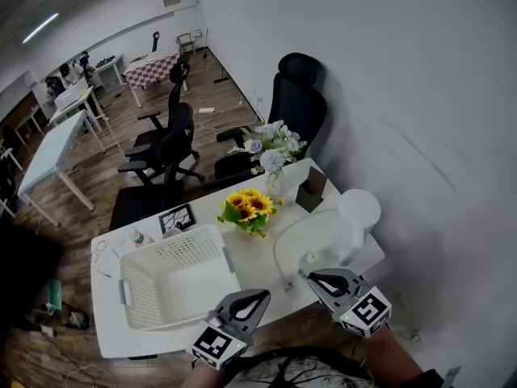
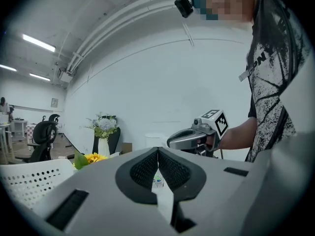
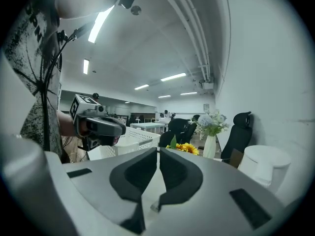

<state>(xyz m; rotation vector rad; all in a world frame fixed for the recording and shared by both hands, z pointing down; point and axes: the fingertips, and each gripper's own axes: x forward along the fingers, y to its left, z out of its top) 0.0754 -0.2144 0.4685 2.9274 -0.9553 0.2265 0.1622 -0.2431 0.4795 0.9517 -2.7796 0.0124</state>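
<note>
Left gripper [image 1: 260, 297]: over the tabletop's [image 1: 257, 267] near edge, just off the near right corner of the white basket [image 1: 129, 293]. Jaws pressed together, nothing between them. Right gripper [image 1: 313, 278]: by the near right corner, jaws likewise closed and empty, tip beside the white cable [image 1: 275, 253], near the white round container [image 1: 355, 215]. Sunflowers [image 1: 249, 206] mid-table, toward the far edge.

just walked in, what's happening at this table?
A person holds two tools above the near edge of a white table. The left hand-held gripper hovers by a white basket, the right hand-held gripper by a white cable. Both have jaws together and hold nothing. Sunflowers stand farther back.
</note>
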